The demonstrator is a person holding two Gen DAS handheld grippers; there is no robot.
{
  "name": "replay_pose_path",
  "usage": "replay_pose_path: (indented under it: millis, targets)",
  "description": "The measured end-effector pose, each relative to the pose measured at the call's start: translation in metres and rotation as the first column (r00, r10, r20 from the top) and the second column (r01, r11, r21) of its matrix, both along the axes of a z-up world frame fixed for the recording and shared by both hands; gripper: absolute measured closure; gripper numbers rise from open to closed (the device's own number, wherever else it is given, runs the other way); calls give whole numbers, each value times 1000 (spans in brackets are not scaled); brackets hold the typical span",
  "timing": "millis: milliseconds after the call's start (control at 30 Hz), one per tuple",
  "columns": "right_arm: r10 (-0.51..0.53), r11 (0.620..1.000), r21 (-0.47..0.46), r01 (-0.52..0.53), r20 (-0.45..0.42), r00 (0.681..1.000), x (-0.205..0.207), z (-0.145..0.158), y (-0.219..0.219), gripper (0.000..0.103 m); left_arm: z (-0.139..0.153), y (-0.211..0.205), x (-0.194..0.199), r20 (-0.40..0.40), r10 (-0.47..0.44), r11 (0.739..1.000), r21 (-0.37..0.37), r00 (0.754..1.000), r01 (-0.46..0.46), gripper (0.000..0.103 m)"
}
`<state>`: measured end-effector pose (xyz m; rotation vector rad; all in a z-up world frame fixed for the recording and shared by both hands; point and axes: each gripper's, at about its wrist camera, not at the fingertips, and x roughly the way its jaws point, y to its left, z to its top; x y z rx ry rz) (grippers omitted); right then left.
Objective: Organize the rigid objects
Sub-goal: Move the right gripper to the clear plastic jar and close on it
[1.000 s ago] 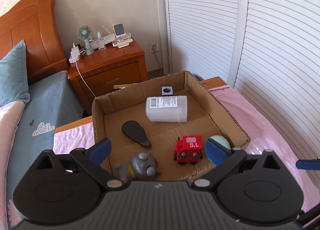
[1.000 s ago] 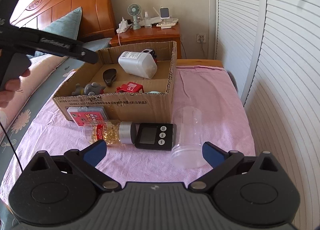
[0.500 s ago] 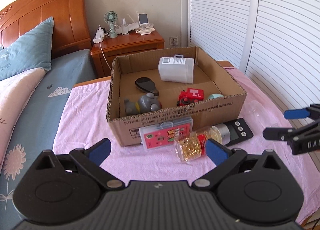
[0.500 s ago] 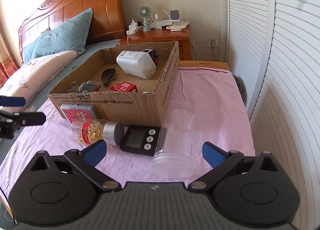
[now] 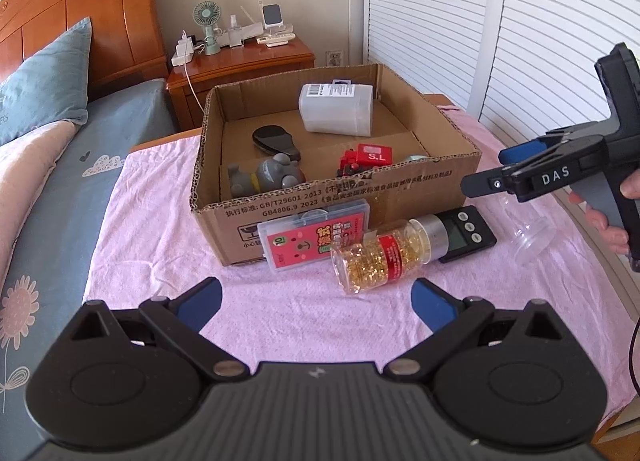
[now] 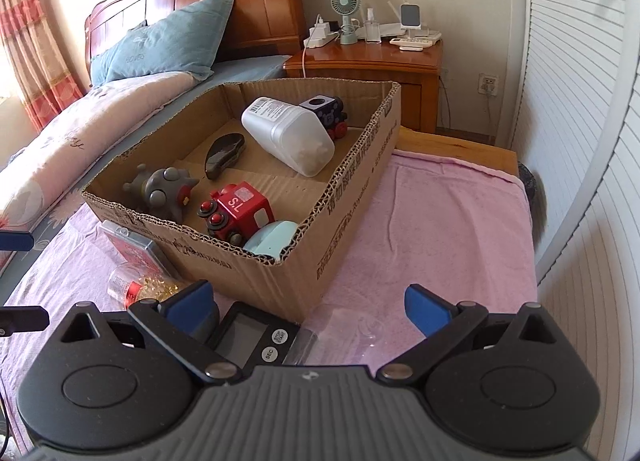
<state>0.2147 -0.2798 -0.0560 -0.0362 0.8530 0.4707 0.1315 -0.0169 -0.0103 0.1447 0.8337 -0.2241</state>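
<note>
I see both my left gripper (image 5: 316,303) and right gripper (image 6: 310,307) spread wide and holding nothing, the right above the clear jar (image 6: 352,335) and black timer (image 6: 256,335), the capsule bottle (image 5: 382,257) lying before the cardboard box (image 5: 400,191).

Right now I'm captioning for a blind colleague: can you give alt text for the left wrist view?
An open left gripper hovers over a pink cloth, facing a cardboard box of toys. A capsule bottle, red case and black timer lie before the box; the right gripper enters from the right.
</note>
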Motion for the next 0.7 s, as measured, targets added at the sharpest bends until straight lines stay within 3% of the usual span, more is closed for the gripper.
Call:
replay_pose_path:
  millis: [233,700]
  targets:
    - [65,996,-64,-68,-47,997,-9,-6,12,0,-4,7,0,-22,20,1000,-15,1000,-20,3]
    - [-28,999,-50,19,-169,985,-93,-8,15,0,-2,20,-11,-15,3,998,-59,1000,-4,3]
